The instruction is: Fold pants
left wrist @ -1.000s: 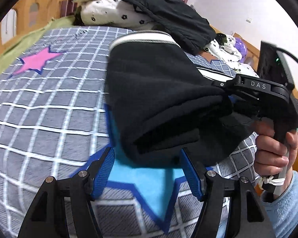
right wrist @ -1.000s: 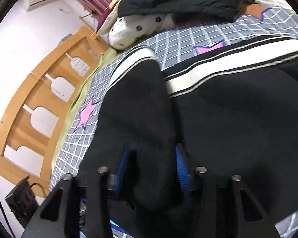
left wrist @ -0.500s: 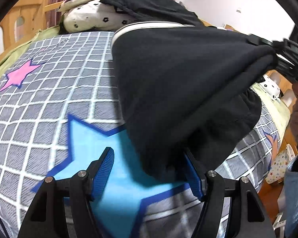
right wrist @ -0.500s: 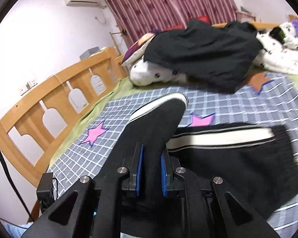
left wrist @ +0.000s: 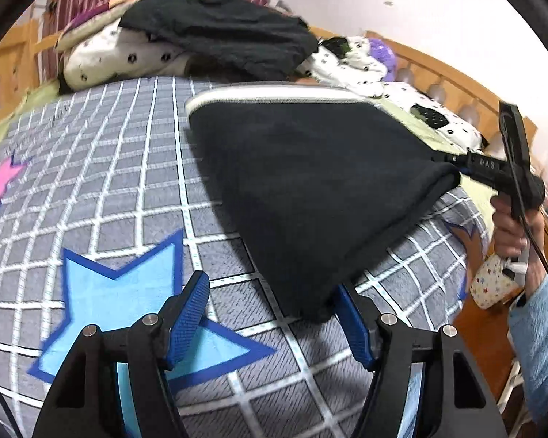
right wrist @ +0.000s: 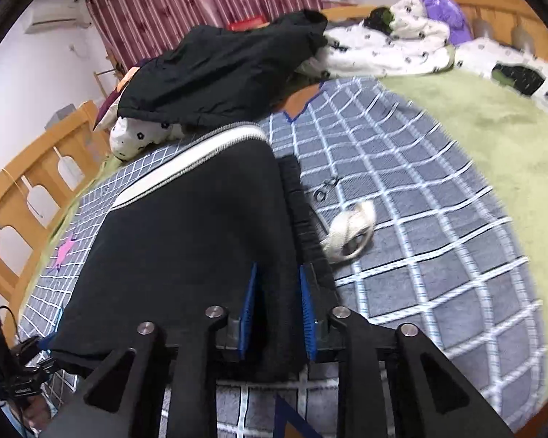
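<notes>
Pants: black, with a white side stripe; lifted and stretched taut above the bed, the far striped edge near the pillows.
Right tongs: clenched on a fold of the pants; the jaws have just been opening slightly, cloth between the blue pads.
Left tongs: jaws standing wide, released; the lowest corner of the pants hangs against the right blue pad, the left pad bare.
Bed: grey checked blanket with blue and pink stars, wooden rails.
Black garment: heaped on spotted white bedding at the far end.
Sock: white, bundled, on the blanket right of the pants.
</notes>
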The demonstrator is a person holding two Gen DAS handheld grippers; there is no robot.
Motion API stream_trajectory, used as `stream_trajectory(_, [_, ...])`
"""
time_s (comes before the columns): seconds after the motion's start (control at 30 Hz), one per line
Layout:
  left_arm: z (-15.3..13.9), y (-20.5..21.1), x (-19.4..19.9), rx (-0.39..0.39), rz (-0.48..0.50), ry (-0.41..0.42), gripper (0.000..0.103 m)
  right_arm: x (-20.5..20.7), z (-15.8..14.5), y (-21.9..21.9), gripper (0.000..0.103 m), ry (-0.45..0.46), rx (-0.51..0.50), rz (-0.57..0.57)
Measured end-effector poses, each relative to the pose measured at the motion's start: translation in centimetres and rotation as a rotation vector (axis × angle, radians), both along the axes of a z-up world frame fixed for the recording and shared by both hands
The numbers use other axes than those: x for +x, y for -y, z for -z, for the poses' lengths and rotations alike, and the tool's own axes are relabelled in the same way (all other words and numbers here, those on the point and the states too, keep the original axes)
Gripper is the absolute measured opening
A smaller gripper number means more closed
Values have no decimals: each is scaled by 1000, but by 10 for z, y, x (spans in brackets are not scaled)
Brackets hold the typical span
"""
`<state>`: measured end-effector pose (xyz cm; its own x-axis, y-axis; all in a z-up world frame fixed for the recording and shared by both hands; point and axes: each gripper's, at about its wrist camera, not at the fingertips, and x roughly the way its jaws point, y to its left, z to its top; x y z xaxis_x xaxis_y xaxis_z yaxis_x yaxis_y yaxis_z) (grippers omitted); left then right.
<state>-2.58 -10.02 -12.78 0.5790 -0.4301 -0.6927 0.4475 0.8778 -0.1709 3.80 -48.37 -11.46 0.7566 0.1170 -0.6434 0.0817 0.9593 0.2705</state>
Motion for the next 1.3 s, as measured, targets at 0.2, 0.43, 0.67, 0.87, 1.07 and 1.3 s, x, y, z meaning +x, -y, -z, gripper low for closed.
stream_trajectory(0.2, [-25, 1, 14, -50, -16, 27, 65, -14, -41, -23, 26, 132, -122, -32])
stream_trajectory(0.43, [1, 27, 47, -48, -67, -100, 65, -6, 14, -34, 26, 27, -130, -71])
stream_trajectory(0.67, [13, 22, 44, -95, -40, -143, 66, -5, 1, -39, 25, -55, -189, -112])
stream_trajectory(0.87, [-9, 14, 92, -80, -91, -123, 65, 31, -20, -13, 59, -13, -121, -64])
stream_trajectory(1.07, [8, 18, 154, -80, -98, -218, 64, 95, 7, 0, 59, -164, -33, -106])
stream_trajectory(1.3, [39, 26, 179, -184, -88, -305, 64, 122, 27, 3, 64, -234, 26, -200])
